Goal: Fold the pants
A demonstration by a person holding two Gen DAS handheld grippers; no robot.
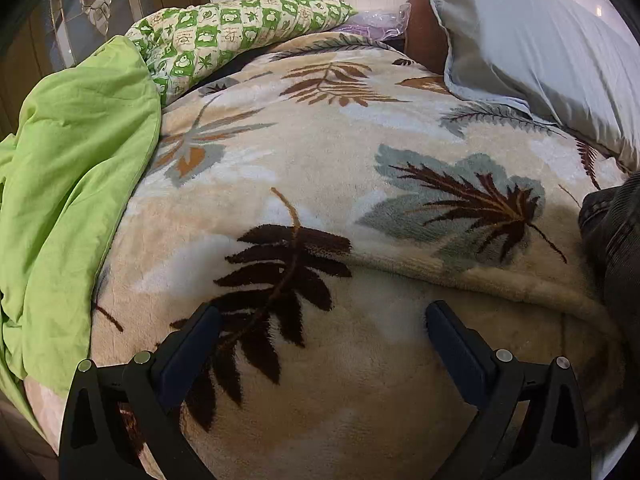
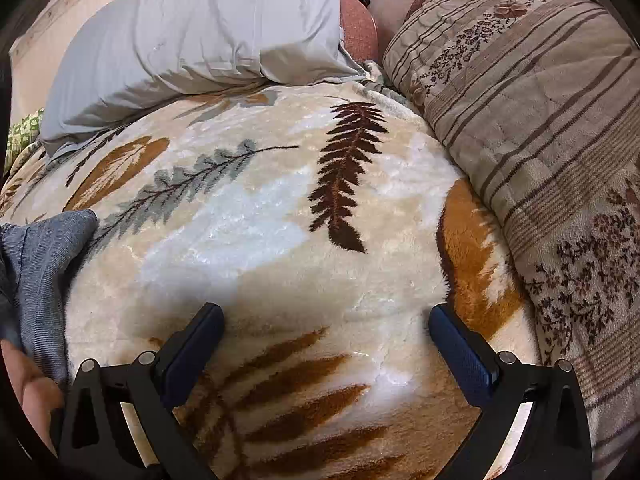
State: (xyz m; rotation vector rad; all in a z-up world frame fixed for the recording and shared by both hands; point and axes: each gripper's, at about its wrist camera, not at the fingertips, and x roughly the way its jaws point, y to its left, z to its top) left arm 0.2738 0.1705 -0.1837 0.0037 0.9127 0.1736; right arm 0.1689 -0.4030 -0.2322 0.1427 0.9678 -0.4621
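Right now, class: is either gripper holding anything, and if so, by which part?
Nothing is held. The left gripper and right gripper are both open over the leaf-print blanket, with the pants untouched.

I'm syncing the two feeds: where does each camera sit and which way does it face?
Left wrist: on the left gripper, open, facing across the leaf blanket toward the green sheet.
Right wrist: on the right gripper, open, facing the striped quilt; a fingertip shows.
Shared: blanket, grey pillow, pants.
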